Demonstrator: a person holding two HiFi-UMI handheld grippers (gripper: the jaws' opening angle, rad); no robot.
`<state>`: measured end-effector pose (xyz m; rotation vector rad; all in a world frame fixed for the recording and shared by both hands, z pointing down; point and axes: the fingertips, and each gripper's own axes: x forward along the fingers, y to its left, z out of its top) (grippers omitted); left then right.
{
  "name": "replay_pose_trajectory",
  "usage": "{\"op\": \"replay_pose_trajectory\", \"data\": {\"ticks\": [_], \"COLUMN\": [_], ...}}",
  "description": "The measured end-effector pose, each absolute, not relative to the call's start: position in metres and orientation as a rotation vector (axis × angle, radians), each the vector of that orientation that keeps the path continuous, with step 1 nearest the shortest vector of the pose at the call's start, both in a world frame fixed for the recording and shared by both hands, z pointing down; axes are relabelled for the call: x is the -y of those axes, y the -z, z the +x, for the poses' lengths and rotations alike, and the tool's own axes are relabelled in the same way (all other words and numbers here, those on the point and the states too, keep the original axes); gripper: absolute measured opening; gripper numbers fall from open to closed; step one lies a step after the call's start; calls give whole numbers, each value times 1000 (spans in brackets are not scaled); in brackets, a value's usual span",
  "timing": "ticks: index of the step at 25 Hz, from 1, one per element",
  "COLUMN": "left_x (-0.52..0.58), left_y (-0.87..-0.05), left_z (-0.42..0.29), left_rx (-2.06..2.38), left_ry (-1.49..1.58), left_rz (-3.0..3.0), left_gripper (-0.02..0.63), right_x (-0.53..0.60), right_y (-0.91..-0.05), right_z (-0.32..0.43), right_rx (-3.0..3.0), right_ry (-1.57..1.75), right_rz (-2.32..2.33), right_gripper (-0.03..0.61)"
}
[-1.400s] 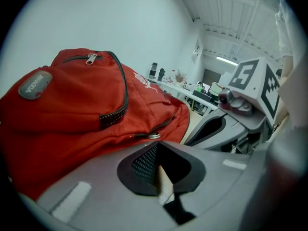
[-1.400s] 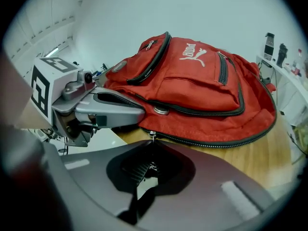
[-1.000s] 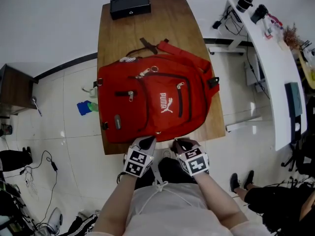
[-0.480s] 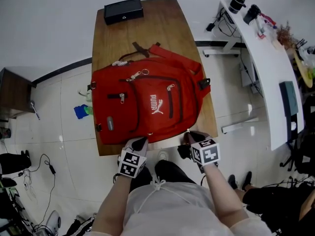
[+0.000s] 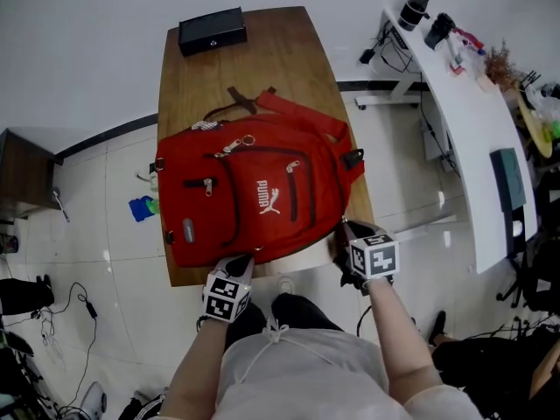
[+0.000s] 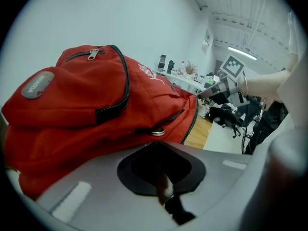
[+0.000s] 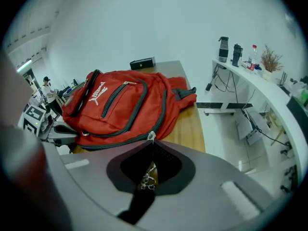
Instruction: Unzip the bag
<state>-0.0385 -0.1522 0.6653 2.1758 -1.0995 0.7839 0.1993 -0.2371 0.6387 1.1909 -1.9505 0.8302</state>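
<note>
Two tools (image 5: 241, 260) (image 5: 343, 230) at bag's (image 5: 254, 195) near edge

Wooden desk (image 5: 289, 51) in front of me, with a black box (image 5: 212, 30) flat at its far end. There's a blue object (image 5: 142, 208) on the tiled floor (image 5: 105, 261) just left of the desk, can't tell what. Dark cabinet (image 5: 22, 169) further left, loose cables (image 5: 80, 297) nearby. On my right is a long white desk (image 5: 468, 121) with dark bottles (image 5: 416, 5) and a dried plant (image 5: 506, 59).
</note>
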Motion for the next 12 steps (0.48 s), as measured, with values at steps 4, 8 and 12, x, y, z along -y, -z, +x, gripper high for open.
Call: {"op": "replay_pose_trajectory", "data": {"ticks": [4, 8, 12], "left_x": [151, 152, 151], "left_y": [-664, -665, -665], "left_z": [-40, -37, -37], "left_rx": [1101, 1091, 1098], "left_ry": [-785, -776, -779], "left_rz": [2165, 2160, 2168], "left_gripper": [6, 6, 6], "right_x": [266, 289, 302], "right_y": [-629, -624, -626], "right_z": [202, 198, 206], "right_rx": [1966, 1976, 1949], "right_ry": [-790, -767, -797], "right_rz": [1208, 1221, 1259], "right_gripper": [11, 14, 24]}}
